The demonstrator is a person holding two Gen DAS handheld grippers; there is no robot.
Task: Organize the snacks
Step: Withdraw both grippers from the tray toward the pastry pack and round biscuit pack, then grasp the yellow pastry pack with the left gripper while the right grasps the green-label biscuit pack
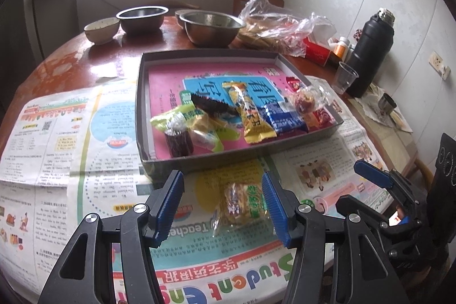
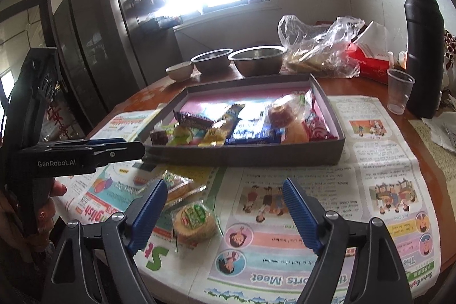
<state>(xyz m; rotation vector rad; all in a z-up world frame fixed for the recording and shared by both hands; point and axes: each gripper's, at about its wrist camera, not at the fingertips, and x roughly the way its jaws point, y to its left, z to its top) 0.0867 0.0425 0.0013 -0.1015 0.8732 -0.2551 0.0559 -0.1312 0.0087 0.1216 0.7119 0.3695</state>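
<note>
So the round yellow cracker pack in clear wrap with a green label (image 1: 242,204) sits on the newspaper spread (image 1: 71,161), just in front of the shallow dark grey cardboard tray (image 1: 142,110). In the left wrist view it lies right between the blue ribbed fingers (image 1: 173,198) of the left claw (image 1: 222,204), closer to the right-hand pad, not touching either one as far as I can tell. That claw is spread wide, holding nothing. The wrapper glare makes the label print unreadable.

From the right wrist view the same pack (image 2: 195,222) is low and left, just beside the left pad of the right claw (image 2: 225,214), which is also wide apart and empty. A second crinkly yellow packet (image 2: 185,181) behind it is half hidden by that pad and blurred.

Inside the tray there's a pile of wrapped snacks: a yellow bar wrapper (image 1: 252,116), a blue packet (image 1: 285,116), a dark one (image 1: 213,106); they overlap so the lower ones are cut off. Beyond on the reddish-brown wooden desk (image 1: 108,56): two steel bowls (image 1: 211,26), a clear plastic bag (image 1: 279,24), a black thermos flask (image 1: 370,47).
</note>
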